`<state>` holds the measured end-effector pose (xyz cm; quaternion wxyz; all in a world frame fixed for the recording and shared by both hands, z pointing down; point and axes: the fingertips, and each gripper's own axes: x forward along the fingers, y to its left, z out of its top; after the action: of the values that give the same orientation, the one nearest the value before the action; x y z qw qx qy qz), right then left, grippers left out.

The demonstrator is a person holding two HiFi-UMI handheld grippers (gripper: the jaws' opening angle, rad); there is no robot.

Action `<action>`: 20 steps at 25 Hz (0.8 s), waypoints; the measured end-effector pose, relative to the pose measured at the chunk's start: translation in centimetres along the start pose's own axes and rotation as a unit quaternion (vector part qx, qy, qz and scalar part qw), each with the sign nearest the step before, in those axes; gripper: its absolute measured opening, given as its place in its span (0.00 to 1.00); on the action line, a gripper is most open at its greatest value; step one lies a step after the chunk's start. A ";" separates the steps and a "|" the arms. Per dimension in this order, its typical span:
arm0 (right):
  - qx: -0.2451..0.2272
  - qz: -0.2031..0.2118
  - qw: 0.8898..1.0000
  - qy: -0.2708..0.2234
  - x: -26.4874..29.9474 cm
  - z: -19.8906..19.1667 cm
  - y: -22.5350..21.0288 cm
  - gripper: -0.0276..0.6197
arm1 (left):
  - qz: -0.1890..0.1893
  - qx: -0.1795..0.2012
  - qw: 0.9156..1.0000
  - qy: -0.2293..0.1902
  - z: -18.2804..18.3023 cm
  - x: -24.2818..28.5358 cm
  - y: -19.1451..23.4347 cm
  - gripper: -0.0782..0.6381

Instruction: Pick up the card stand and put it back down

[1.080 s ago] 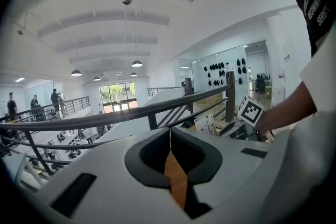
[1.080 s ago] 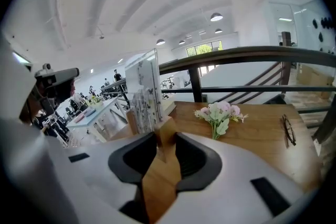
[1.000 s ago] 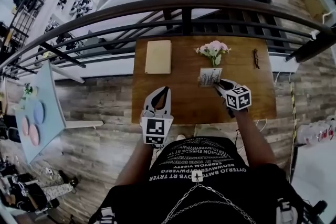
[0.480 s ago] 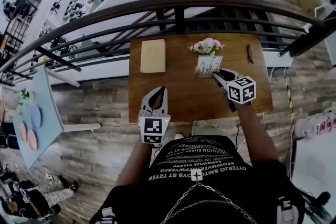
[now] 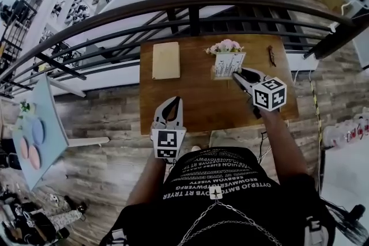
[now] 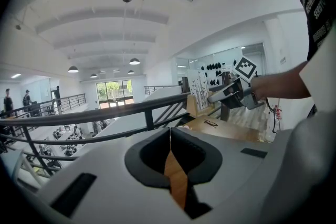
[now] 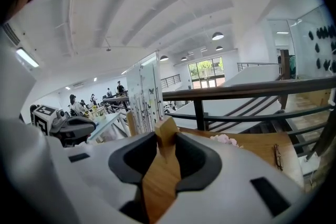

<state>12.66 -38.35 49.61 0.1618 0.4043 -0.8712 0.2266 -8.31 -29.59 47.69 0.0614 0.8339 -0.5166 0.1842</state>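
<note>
The card stand is a wooden block carrying an upright white printed card. My right gripper is shut on the block and holds it in the air above the wooden table. In the right gripper view the block sits pinched between the jaws, with the card rising at its left. The left gripper view shows the stand held aloft by the right gripper. My left gripper hovers over the table's near edge, shut with nothing in it; its pads meet.
A beige notebook lies at the table's back left. Pink flowers stand just behind the lifted stand, and a pair of glasses lies at the back right. A dark metal railing runs along the table's far side.
My right gripper has risen with the card stand, lifting it off the table. The left gripper has stayed where it was.
</note>
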 end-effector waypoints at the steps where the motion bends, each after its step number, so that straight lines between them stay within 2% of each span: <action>1: 0.001 0.003 1.000 -0.003 -0.1 0.3 0.3 0.23 | 0.000 0.000 1.000 -0.001 0.0 0.0 0.0 0.15; 6: 0.002 0.013 1.000 -0.011 -0.8 2.0 1.5 0.23 | -0.006 0.004 1.000 -0.004 0.1 0.3 0.0 0.15; 13: -0.027 0.011 0.999 -0.028 -1.9 4.8 2.7 0.23 | -0.006 -0.008 1.000 0.002 -0.6 0.4 0.3 0.15; 20: -0.014 0.011 1.000 -0.023 -0.8 3.4 2.2 0.22 | -0.009 -0.009 1.000 0.005 -0.5 0.8 0.2 0.15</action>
<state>11.10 -38.33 45.80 0.1450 0.3978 -0.8821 0.2066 -8.32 -30.23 48.45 0.0731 0.8372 -0.5104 0.1826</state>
